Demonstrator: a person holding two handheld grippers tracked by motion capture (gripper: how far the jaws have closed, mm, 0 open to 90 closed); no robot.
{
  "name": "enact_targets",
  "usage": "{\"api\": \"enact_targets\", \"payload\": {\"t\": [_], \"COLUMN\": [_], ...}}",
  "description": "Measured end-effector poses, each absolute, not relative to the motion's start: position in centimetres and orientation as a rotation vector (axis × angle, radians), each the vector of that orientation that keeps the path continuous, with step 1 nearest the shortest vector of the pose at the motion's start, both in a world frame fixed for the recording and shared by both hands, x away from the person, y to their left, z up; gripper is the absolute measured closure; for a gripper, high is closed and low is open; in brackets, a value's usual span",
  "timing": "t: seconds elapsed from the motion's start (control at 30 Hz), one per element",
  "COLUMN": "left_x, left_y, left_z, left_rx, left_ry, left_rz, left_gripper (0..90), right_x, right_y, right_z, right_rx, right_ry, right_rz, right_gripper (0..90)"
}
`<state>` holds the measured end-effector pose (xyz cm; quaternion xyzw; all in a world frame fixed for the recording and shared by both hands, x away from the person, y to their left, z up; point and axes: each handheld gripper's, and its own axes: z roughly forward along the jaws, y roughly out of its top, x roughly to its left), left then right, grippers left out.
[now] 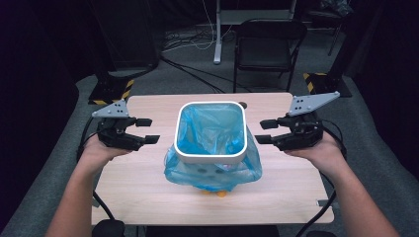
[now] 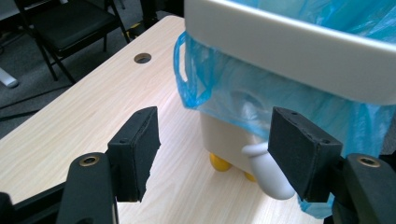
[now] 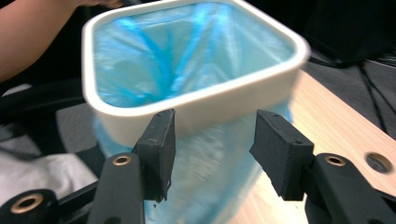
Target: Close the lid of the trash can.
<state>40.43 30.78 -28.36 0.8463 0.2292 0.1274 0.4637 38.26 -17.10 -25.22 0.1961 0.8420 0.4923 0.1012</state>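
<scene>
White bin [image 1: 211, 157], one, lined with one blue bag [image 1: 210, 131], sits mid-desk [image 1: 148, 197]. We note two grippers flanking it: left gripper [image 1: 149, 131] and right gripper [image 1: 262, 132], both agape, empty.

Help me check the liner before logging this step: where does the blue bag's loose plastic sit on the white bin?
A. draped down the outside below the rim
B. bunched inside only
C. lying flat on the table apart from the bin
A: the blue bag hangs outside the white bin, below its rim.

A white bin [image 1: 211, 154] with yellow feet holds a translucent blue bag [image 1: 210, 133] on a pale woodgrain table [image 1: 143, 192]
</scene>
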Motion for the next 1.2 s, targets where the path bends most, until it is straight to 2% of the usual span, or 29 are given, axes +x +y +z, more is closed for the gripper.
{"api": "enact_targets", "payload": {"t": [0.23, 0.83, 1.2], "left_x": [40.6, 40.7, 40.9], "left_y": [31.6, 33.2, 33.8], "left_z": [-30.0, -34.3, -37.3], "left_rx": [2.069, 2.055, 2.055], "left_ry": [0.596, 0.676, 0.720], "left_rz": [0.325, 0.345, 0.341], "left_gripper": [33.3, 33.4, 33.4], "right_x": [38.5, 37.9, 38.2], "right_y": [-18.7, -18.9, -20.6], "right_z": [-27.1, -31.2, -35.1], "right_rx": [0.720, 0.789, 0.923], "right_ry": [2.384, 2.304, 2.209], "right_rz": [1.418, 1.306, 1.302], "right_gripper": [43.6, 41.6, 41.5]}}
